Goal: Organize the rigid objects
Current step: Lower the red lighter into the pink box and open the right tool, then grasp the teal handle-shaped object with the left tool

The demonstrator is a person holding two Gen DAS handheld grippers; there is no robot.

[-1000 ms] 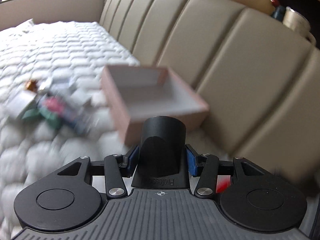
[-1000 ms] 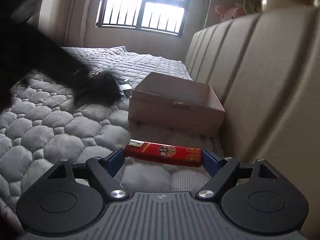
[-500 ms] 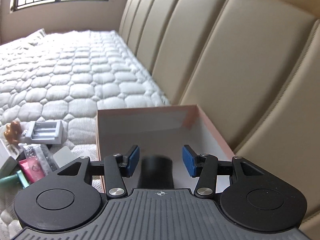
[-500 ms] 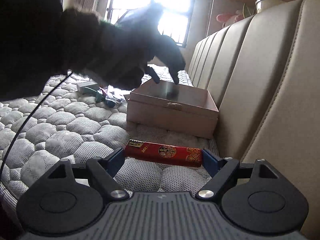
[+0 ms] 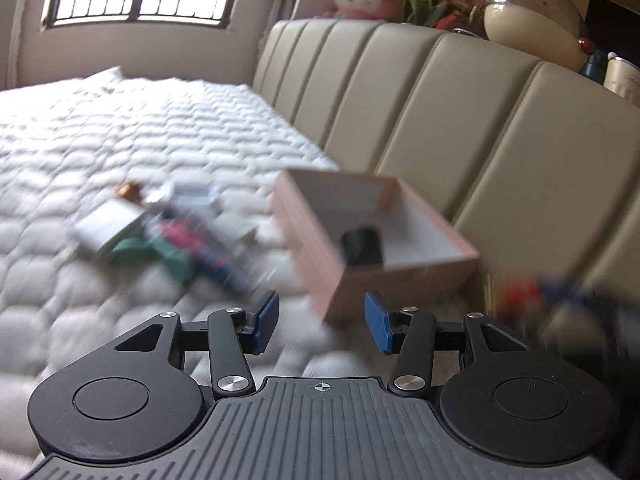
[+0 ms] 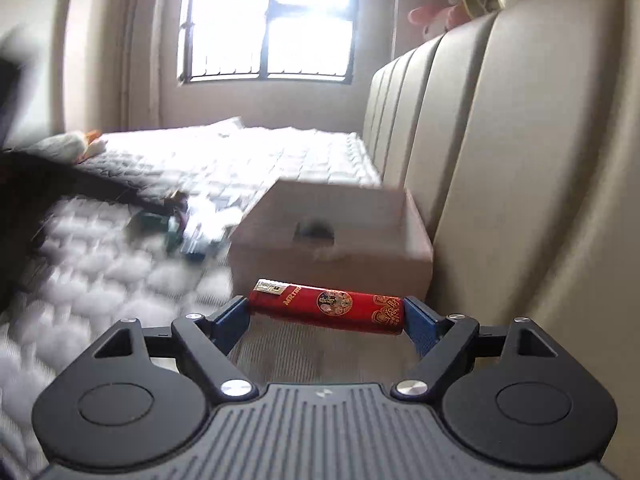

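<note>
Your scene, big to small: quilted white mattress [image 5: 120,152] fills the left wrist view from 7 to 11 o'clock, with the beige padded headboard [image 5: 460,120] running from 12 down to 3 o'clock. The open pink box [image 5: 320,240] sits on the mattress close against the headboard, just right of centre in the left view; in the right wrist view the same box [image 6: 332,240] is dead centre, low side facing you. Inside it, a black cylinder [image 5: 362,246] stands near the front wall — the right view is too blurred to confirm it. At 9 to 10 o'clock of the box in the left view there's a pile of small items [image 5: 168,232] on the mattress, near the box; motion blur hides what each one is beyond green, pink and white shapes. Your left gripper [image 5: 322,322] has its blue pads spread apart with nothing between them, hovering short of the box's near corner. Your right gripper [image 6: 326,312] is clamped end-to-end on the red lighter [image 6: 326,306], which lies crosswise between the pads, metal cap towards 9 o'clock, above the mattress just short of the box. In the left view that lighter shows only as a red smear at 3 o'clock.
</note>
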